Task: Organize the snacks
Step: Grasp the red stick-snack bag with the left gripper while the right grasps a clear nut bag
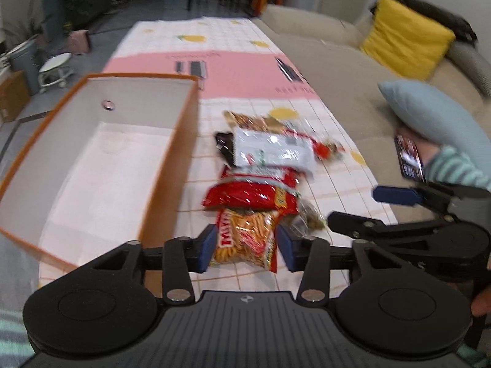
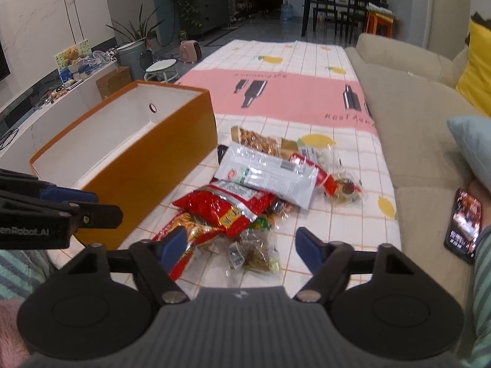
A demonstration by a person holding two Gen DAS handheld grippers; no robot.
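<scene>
Orange box (image 1: 101,153) sits at my left, open-topped. Just right of it, my left gripper (image 1: 245,247) brackets the orange snack bag (image 1: 245,239), seemingly touching, though blur hides it. Farther right, my right gripper (image 2: 242,251) gapes wide over the clear packet (image 2: 254,251), holding nothing.

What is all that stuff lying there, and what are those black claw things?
Box: one, orange outside, white inside, nothing in it, left of the snacks.
Snack packets: a pile, too overlapped to count; red, silver-white, orange and clear; on the tablecloth.
Tablecloth: one, white checks, pink band, lemons.
Sofa: one, beige, right of the table.
Cushions: one yellow, one pale blue, on the sofa.
Phone: one, screen lit, on the sofa.
Left gripper: black, blue pads either side of an orange stick-snack packet.
Right gripper: black, open.
</scene>
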